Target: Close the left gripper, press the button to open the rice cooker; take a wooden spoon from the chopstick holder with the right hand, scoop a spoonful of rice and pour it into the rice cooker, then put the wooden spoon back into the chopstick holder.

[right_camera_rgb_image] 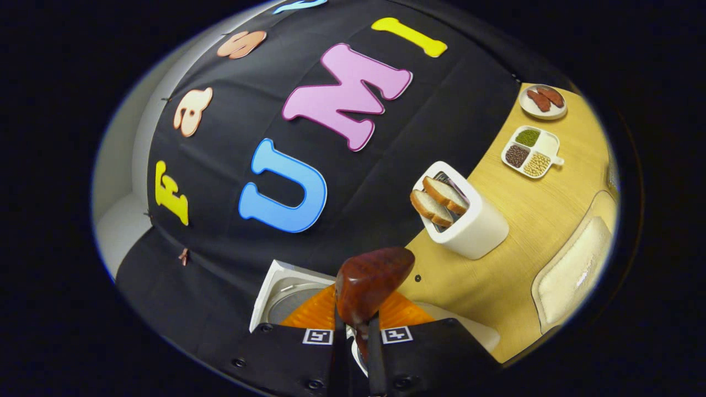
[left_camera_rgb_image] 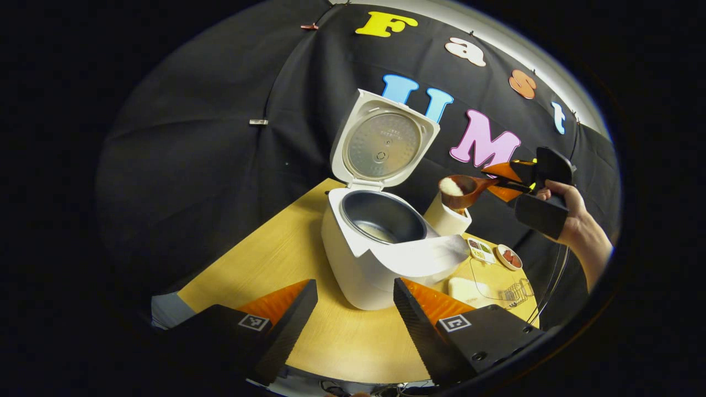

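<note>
On the yellow tabletop (left_camera_rgb_image: 309,353), in the left gripper view, the left hand-held gripper (left_camera_rgb_image: 353,309) has its two fingers wide apart and holds nothing. Just beyond them stands the white rice cooker (left_camera_rgb_image: 380,259), its lid (left_camera_rgb_image: 383,143) standing up and the dark inner pot (left_camera_rgb_image: 383,218) visible. To the right, above the cooker's rim, the wooden spoon (left_camera_rgb_image: 460,190) carries white rice (left_camera_rgb_image: 450,186). The right hand-held gripper (left_camera_rgb_image: 510,179), held by a hand (left_camera_rgb_image: 573,220), is clamped on the spoon's handle. In the right gripper view, a white holder with bread slices (right_camera_rgb_image: 463,215) and a divided dish of beans (right_camera_rgb_image: 529,151) stand further right.
</note>
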The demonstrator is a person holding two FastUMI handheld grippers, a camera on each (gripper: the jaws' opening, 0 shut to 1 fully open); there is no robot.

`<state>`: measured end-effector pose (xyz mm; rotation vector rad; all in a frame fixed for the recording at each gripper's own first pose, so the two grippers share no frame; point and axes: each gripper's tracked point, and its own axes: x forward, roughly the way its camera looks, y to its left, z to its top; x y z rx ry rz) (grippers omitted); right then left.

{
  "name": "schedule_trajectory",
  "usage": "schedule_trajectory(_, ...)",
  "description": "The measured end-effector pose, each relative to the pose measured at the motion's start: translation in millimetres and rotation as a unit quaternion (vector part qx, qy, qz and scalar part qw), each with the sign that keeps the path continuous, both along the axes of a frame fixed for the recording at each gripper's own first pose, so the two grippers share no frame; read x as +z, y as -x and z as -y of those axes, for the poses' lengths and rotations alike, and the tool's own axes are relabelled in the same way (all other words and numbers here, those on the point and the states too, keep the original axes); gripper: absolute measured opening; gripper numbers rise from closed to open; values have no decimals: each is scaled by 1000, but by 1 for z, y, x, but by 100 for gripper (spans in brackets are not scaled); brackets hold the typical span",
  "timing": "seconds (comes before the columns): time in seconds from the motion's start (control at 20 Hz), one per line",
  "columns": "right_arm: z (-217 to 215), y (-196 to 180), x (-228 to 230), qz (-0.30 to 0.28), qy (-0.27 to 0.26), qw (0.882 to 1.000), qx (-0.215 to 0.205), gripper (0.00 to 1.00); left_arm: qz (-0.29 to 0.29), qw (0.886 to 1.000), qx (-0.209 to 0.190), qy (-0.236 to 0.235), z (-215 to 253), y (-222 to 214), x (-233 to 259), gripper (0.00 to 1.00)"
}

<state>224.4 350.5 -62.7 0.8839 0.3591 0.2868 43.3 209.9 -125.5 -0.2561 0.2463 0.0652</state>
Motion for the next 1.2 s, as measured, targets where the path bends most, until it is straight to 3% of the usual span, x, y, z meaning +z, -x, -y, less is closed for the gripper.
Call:
schedule_trajectory(0.2, -51, -9, -8, 39, 65, 997, 34, 17, 1, 1000, 8, 6, -11, 0, 2, 96)
schedule_trajectory(0.35, -79, -9, -12, 88, 136, 985, 62, 17, 0, 1000, 12, 13, -17, 5, 1, 96)
schedule_trajectory(0.55, -107, -10, -18, 146, 221, 960, 95, 17, 0, 1000, 18, 14, -24, 12, 0, 96)
schedule_trajectory(0.6, -111, -9, -20, 159, 238, 953, 102, 12, 0, 1000, 20, 13, -27, 13, -2, 95)
schedule_trajectory(0.65, -114, -10, -20, 171, 253, 946, 108, 17, -1, 1000, 22, 13, -27, 15, -3, 95)
schedule_trajectory(1.0, -143, -5, -22, 251, 317, 901, 155, 17, -2, 1000, 26, 8, -26, 15, -8, 96)
schedule_trajectory(1.15, -153, 6, -24, 288, 342, 876, 180, 17, -1, 1000, 22, 3, -21, 11, -7, 96)
schedule_trajectory(1.2, -159, 10, -27, 299, 358, 863, 195, 17, 1, 1000, 20, 0, -17, 9, -6, 96)
